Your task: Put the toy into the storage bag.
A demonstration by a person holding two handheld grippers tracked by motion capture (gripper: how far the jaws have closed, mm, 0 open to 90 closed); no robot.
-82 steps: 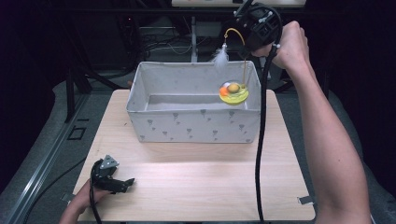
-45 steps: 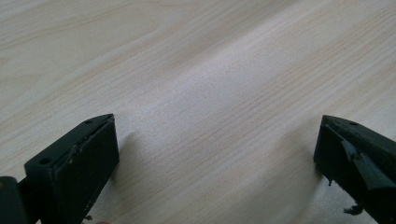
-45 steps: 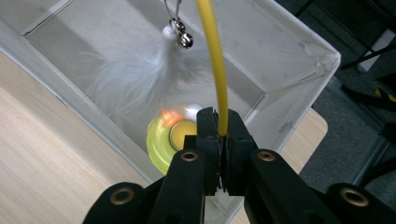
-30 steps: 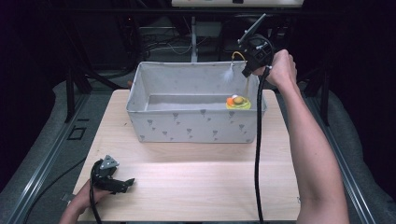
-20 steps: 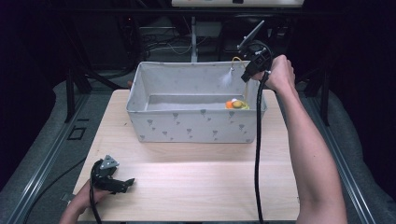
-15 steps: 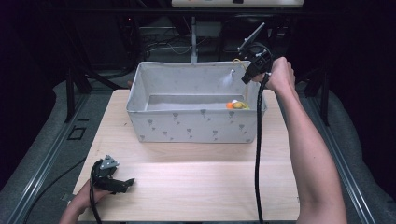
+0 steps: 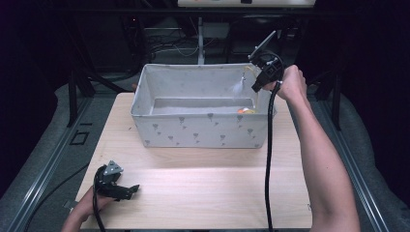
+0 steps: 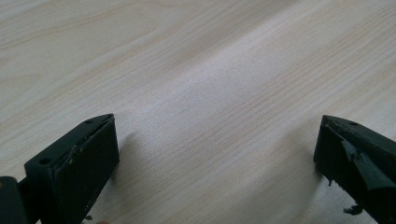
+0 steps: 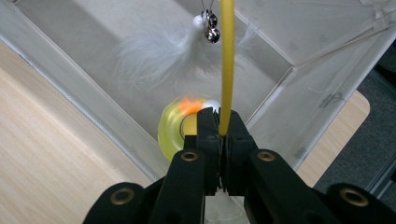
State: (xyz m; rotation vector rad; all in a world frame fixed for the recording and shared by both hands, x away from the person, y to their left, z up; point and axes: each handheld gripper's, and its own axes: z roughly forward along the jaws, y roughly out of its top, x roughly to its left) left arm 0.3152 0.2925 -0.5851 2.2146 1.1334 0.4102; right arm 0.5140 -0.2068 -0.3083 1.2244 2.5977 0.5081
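right hand-held gripper [image 9: 219,128] pinches yellow wand [image 9: 227,65] over fabric bin [image 7: 193,130].

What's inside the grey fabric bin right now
In the bin, a yellow ring toy with an orange bit lies at the right end; a white feather and bells dangle above. The front wall hides the near floor.

No readable text, label, brand, number or sign anywhere. Bin [image 7: 203,130]: repeated small grey triangle print on its walls, a pattern and not lettering. Table [image 7: 193,193]: bare wood grain, unmarked.
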